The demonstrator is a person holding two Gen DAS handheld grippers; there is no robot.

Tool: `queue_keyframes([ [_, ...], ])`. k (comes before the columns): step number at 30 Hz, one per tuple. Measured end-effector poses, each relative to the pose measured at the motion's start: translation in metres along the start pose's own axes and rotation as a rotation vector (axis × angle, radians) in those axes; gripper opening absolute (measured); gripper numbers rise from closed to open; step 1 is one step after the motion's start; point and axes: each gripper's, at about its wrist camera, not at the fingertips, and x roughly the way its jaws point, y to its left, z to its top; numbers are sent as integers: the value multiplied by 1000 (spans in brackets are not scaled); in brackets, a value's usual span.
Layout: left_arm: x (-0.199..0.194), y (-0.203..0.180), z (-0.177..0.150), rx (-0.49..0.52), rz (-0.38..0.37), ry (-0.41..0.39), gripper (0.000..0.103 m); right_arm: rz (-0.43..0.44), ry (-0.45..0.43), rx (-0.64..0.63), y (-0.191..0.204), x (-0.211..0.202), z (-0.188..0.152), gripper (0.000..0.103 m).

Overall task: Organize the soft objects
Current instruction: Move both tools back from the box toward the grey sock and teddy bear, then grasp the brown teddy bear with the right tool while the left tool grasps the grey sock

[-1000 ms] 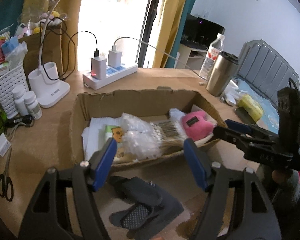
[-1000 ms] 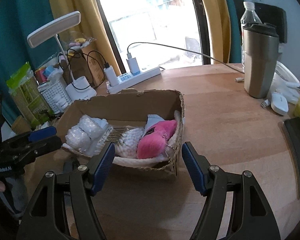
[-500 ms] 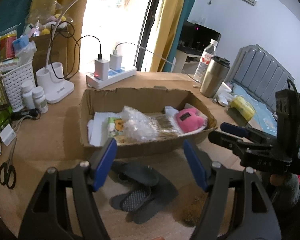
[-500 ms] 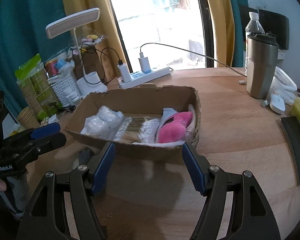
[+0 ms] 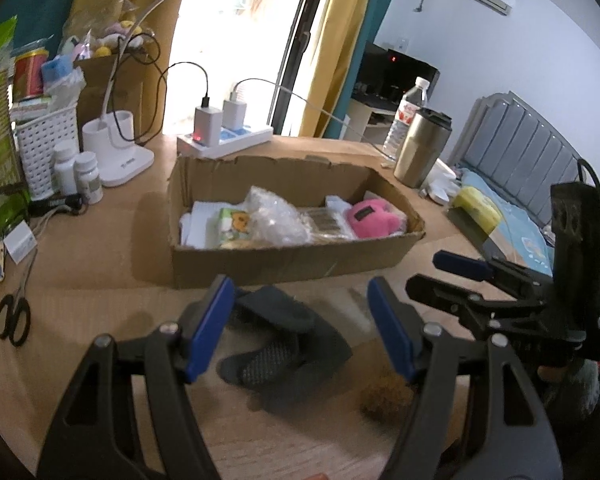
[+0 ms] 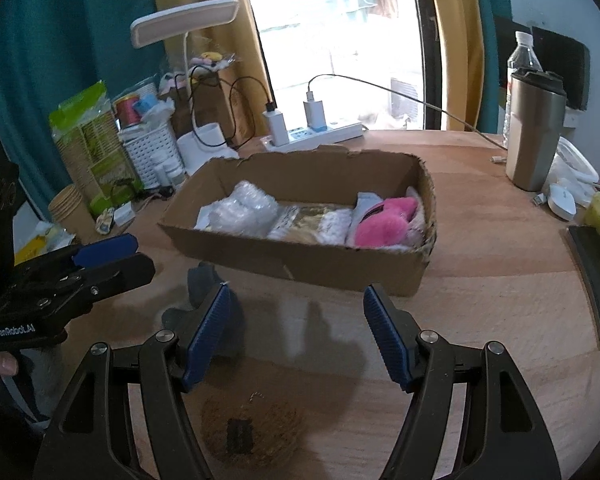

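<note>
A cardboard box [image 5: 284, 266] [image 6: 308, 268] on the wooden table holds a pink plush [image 5: 374, 222] [image 6: 384, 222], bubble wrap [image 5: 274, 220] [image 6: 246, 212] and other soft items. Dark grey socks [image 5: 284, 344] [image 6: 204, 284] lie on the table in front of the box. A brown fuzzy plush [image 6: 252, 428] [image 5: 384, 394] lies nearer, below my right gripper. My left gripper [image 5: 300, 328] is open and empty above the socks. My right gripper [image 6: 298, 336] is open and empty above the brown plush.
A steel tumbler [image 6: 534, 132], water bottle [image 6: 520, 60], power strip [image 5: 224, 144], desk lamp [image 6: 186, 24], white basket [image 5: 46, 148], pill bottles [image 5: 78, 172] and scissors [image 5: 14, 312] ring the box. A dark tablet [image 6: 596, 276] lies at the right edge.
Both grippers have pulled back and up from the box, which now looks farther. The socks and the brown plush have come into fuller view. Both stay open.
</note>
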Motion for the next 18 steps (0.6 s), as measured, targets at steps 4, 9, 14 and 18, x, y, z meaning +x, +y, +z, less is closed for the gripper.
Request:
queue_keyframes([
  [4, -2, 3, -9, -13, 0, 7, 71, 3, 10, -11, 6, 0, -6, 73],
  [9, -3, 2, -20, -11, -10, 21, 71, 7, 36, -13, 15, 2, -19, 73],
  [14, -5, 3, -27, -19, -10, 27, 71, 12, 69, -16, 21, 3, -34, 73],
  [18, -6, 2, -31, -22, -10, 31, 71, 17, 96, -26, 27, 3, -46, 73],
])
